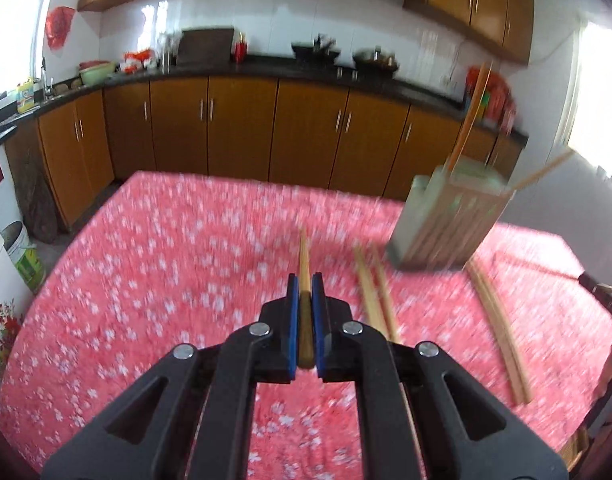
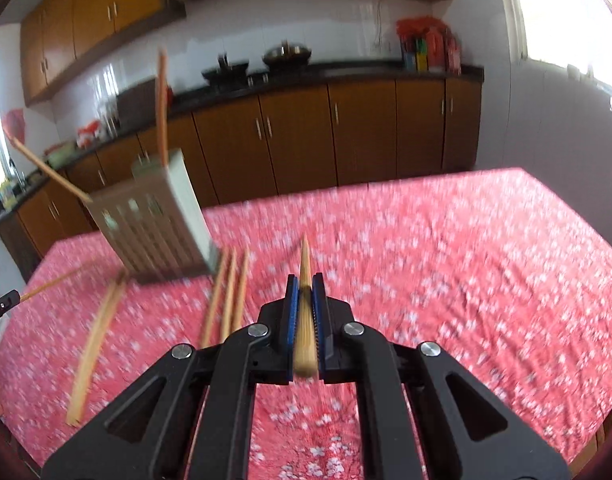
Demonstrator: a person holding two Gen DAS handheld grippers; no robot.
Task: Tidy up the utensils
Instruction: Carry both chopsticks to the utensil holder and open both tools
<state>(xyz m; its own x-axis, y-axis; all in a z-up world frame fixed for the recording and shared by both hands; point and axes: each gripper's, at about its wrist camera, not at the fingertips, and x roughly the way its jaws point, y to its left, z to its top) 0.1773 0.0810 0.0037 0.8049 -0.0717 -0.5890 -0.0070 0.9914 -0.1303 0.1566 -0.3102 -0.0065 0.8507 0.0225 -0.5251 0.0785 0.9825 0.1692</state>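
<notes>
Right now we are holding one chopstick in each gripper: the left gripper [image 1: 304, 280] is clamped on a wooden chopstick [image 1: 303, 252] that is pointing straight ahead along its fingers, and the right gripper [image 2: 304, 280] is clamped the same way on its own chopstick [image 2: 305, 258]. What matters for the coming move is the slotted holder [image 1: 450, 216], standing on the pink flowered tablecloth [image 1: 165, 280] with two chopsticks already sticking out of its top. From the left gripper it is lying ahead and to the right; from the right gripper the same holder [image 2: 157, 220] is lying ahead and to the left, so it is sitting between our two hands, and we cannot tell which is nearer. Both held sticks are running roughly level, so we are judging that each must be tipped upright before it can drop into the holder's open top. Loose chopsticks [image 1: 376, 296] are lying on the cloth just beside the holder's base, with another pair [image 1: 502, 320] nearer the table's right edge. Both views are blurred by motion, so finer detail is escaping us.
</notes>
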